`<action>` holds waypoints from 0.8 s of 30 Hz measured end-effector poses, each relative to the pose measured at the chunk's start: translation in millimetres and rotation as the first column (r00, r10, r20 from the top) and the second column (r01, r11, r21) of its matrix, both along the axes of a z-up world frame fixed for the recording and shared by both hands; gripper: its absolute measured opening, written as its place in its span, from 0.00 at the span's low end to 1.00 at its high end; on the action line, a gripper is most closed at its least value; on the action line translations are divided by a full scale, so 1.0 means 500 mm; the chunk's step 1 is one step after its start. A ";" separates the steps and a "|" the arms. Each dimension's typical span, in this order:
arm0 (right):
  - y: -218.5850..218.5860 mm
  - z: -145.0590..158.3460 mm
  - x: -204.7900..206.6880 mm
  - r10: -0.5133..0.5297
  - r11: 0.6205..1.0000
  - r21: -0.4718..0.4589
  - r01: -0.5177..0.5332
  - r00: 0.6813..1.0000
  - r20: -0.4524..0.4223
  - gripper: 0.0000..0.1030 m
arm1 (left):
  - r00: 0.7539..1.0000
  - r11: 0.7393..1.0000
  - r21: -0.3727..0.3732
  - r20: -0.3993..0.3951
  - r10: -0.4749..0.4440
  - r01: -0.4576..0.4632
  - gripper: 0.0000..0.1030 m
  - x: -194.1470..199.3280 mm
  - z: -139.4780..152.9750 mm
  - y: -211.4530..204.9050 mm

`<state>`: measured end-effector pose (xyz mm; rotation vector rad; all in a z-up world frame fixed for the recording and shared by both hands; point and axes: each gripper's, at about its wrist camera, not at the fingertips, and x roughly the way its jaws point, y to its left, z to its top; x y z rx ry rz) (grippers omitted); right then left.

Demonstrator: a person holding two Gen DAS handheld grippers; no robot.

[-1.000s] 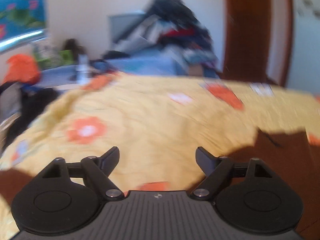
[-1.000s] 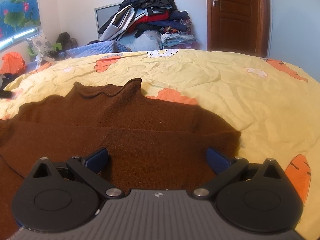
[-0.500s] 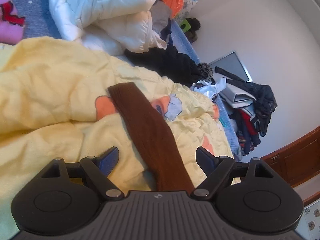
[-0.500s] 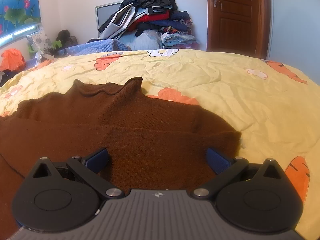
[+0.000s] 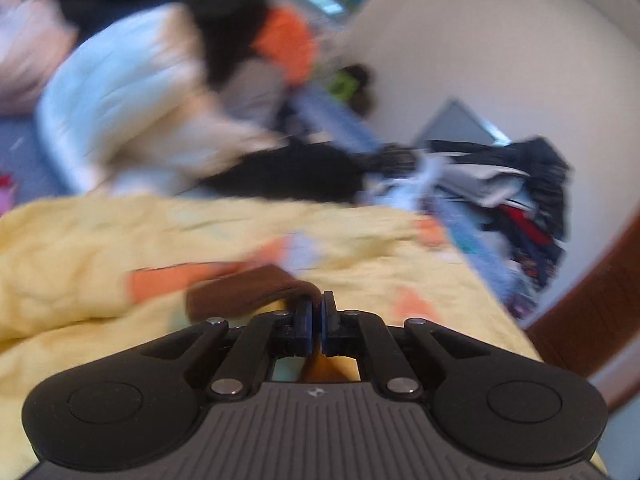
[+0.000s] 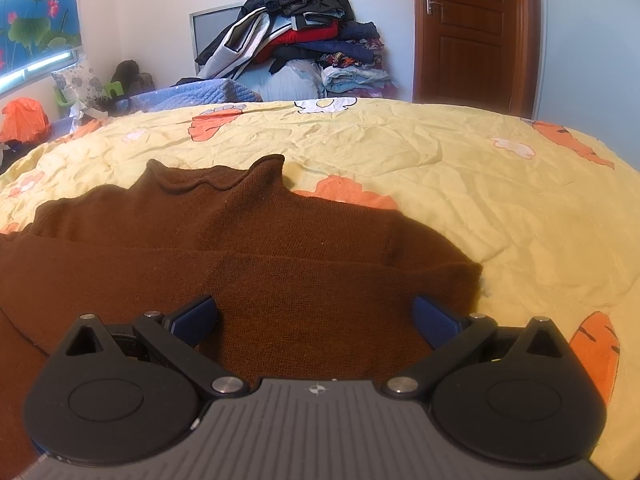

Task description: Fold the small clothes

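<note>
Our left gripper (image 5: pixel 317 309) had its jaws pinched together on the brown sleeve (image 5: pixel 240 292), whose loose end trailed off toward nine o'clock over the yellow bedspread (image 5: pixel 80 248); that view was smeared with blur. Our right gripper (image 6: pixel 314 312) hung with jaws spread wide, holding nothing, just above the brown sweater (image 6: pixel 280 248). The sweater lay flat on the bedspread, its rolled collar (image 6: pixel 216 178) at twelve o'clock and a fold line running across its middle. Beyond the bed, a heap of clothes (image 6: pixel 304 40) sat at twelve o'clock and a wooden door (image 6: pixel 472 32) at one o'clock.
</note>
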<state>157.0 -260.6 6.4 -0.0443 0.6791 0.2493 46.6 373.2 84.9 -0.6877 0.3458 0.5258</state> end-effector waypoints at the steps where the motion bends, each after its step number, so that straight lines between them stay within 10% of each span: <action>1: 0.000 0.000 0.000 0.000 1.000 0.001 0.000 1.000 0.000 1.00 | 0.997 0.997 0.048 0.019 -0.069 0.068 0.03 0.016 0.028 -0.056; 5: -0.005 0.002 -0.001 -0.004 1.000 0.019 0.004 1.000 0.001 1.00 | 0.892 0.879 0.204 0.045 -0.449 0.432 0.04 0.084 0.090 -0.353; 9: -0.018 0.003 -0.003 -0.008 0.998 0.066 0.008 1.000 0.003 1.00 | 0.591 0.577 0.132 -0.140 -0.794 0.806 0.10 0.124 0.026 -0.640; 11: -0.031 0.005 -0.004 -0.011 0.994 0.108 0.010 1.000 0.004 1.00 | 0.516 0.507 0.105 -0.249 -0.820 0.856 0.10 0.110 -0.027 -0.722; 16: -0.048 0.006 -0.006 -0.014 0.984 0.178 0.013 1.000 0.005 1.00 | 0.582 0.564 0.145 -0.220 -0.783 0.813 0.18 0.024 -0.101 -0.707; 19: -0.051 0.006 -0.005 -0.014 0.982 0.189 0.013 1.000 0.005 1.00 | 0.646 0.625 0.161 -0.193 -0.739 0.764 0.75 0.002 -0.146 -0.669; 24: -0.049 0.042 -0.012 -0.019 0.967 0.251 0.043 0.995 -0.097 1.00 | 0.697 0.690 0.098 -0.094 -0.711 0.717 0.86 -0.003 -0.148 -0.631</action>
